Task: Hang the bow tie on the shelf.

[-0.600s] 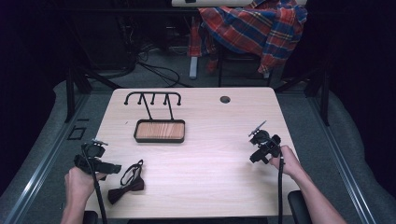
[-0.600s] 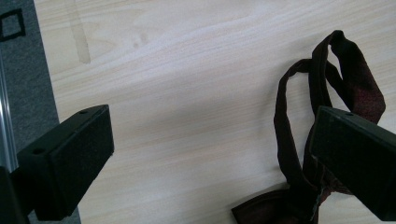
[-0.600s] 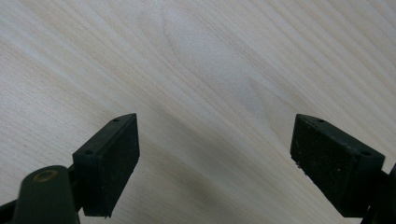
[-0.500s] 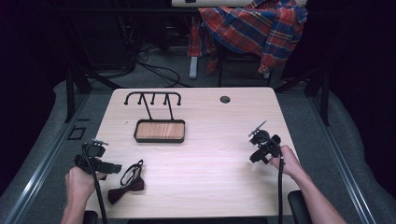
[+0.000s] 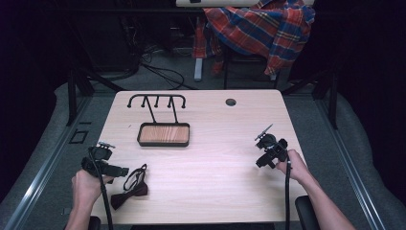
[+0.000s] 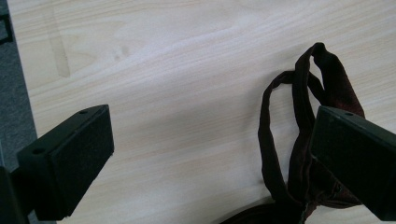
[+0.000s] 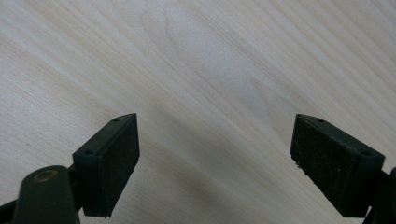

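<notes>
bow tie lies just right of the left gripper

in the lower left of the high view, the dark bow tie lies on the table with its strap looped toward frame top, just to the right of the left gripper. in the left gripper view its jaws stand wide apart with nothing between them; the strap loop sits at right of frame, partly behind the right-hand jaw, running bottom to top. the right gripper, at the right side of the high view, is well apart from the tie, its jaws also spread over bare wood. judging by this, the left hand is far nearer for any pick
</notes>
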`<state>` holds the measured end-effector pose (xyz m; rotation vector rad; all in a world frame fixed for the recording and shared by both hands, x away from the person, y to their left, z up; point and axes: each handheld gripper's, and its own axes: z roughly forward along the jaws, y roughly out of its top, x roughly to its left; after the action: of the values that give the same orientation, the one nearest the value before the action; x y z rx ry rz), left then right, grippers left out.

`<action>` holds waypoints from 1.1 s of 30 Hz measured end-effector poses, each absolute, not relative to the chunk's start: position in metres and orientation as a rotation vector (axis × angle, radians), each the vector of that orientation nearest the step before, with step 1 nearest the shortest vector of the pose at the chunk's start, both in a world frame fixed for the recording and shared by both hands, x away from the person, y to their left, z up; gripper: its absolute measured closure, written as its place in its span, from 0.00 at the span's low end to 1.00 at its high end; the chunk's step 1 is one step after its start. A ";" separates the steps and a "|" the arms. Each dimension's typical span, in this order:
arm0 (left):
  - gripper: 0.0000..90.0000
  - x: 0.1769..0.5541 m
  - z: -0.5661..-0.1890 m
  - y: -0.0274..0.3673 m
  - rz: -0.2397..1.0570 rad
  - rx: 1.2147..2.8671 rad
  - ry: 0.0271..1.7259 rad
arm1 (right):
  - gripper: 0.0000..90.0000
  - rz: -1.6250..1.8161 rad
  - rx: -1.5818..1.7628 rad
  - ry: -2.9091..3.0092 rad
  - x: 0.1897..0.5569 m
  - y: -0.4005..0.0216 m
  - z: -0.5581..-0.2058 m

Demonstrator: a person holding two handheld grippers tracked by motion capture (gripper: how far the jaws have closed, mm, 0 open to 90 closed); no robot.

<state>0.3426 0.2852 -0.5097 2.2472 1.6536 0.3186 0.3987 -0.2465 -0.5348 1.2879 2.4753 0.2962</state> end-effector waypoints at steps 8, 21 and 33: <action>0.00 0.346 -0.512 0.283 0.313 2.243 1.651 | 0.17 0.204 1.246 2.523 0.400 -0.248 -0.529; 0.00 0.356 -0.516 0.272 0.296 2.258 1.623 | 0.17 0.227 1.250 2.513 0.400 -0.247 -0.532; 0.05 0.365 -0.523 0.263 0.211 2.270 1.589 | 0.17 0.192 1.242 2.527 0.400 -0.247 -0.530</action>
<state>0.3653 0.2625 -0.5234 2.2701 1.5893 0.2110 0.3998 -0.2467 -0.5304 1.2417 2.5267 0.1918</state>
